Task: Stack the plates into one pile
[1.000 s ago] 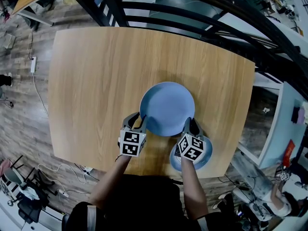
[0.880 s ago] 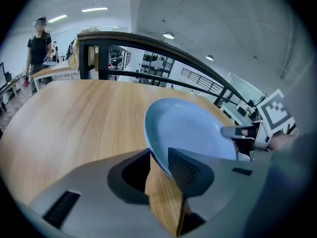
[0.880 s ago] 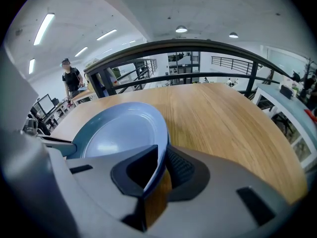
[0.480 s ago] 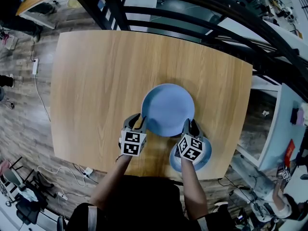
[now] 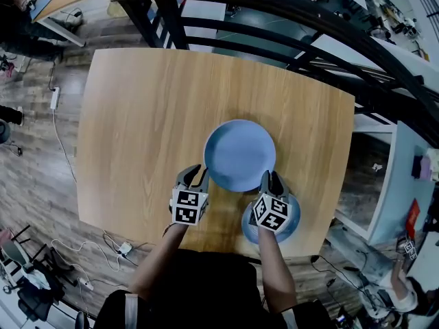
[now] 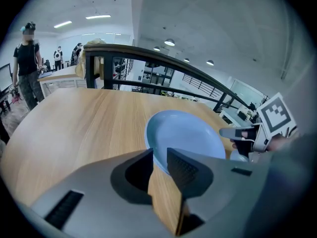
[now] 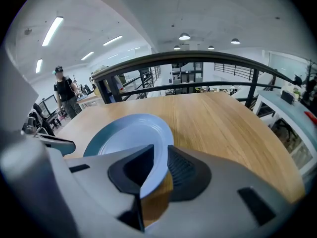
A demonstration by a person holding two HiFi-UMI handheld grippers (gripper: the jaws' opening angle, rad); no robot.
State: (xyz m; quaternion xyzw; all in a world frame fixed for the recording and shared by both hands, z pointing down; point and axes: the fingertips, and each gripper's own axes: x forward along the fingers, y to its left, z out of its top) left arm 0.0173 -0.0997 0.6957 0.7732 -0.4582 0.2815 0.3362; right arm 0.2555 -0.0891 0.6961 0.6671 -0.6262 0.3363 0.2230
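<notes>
A large light-blue plate [image 5: 240,155] is at the middle of the wooden table [image 5: 137,129]. My left gripper [image 5: 196,175] grips its near-left rim; its jaws have just been closing with the rim between them [image 6: 159,155]. My right gripper [image 5: 270,178] is shut on the near-right rim, and in the right gripper view the plate [image 7: 126,138] tilts a little off the wood. A smaller blue plate [image 5: 293,218] lies near the table's front edge, mostly hidden under the right gripper.
A black railing [image 5: 274,19] runs along the table's far side. A white bench [image 5: 405,177] stands past the right edge, and cables lie on the floor at the left [image 5: 58,136]. A person [image 6: 27,63] stands far off beyond the table.
Both grippers stay at the large plate's rim, much as before. The head view has shifted a little, so the table sits slightly differently in the picture.
</notes>
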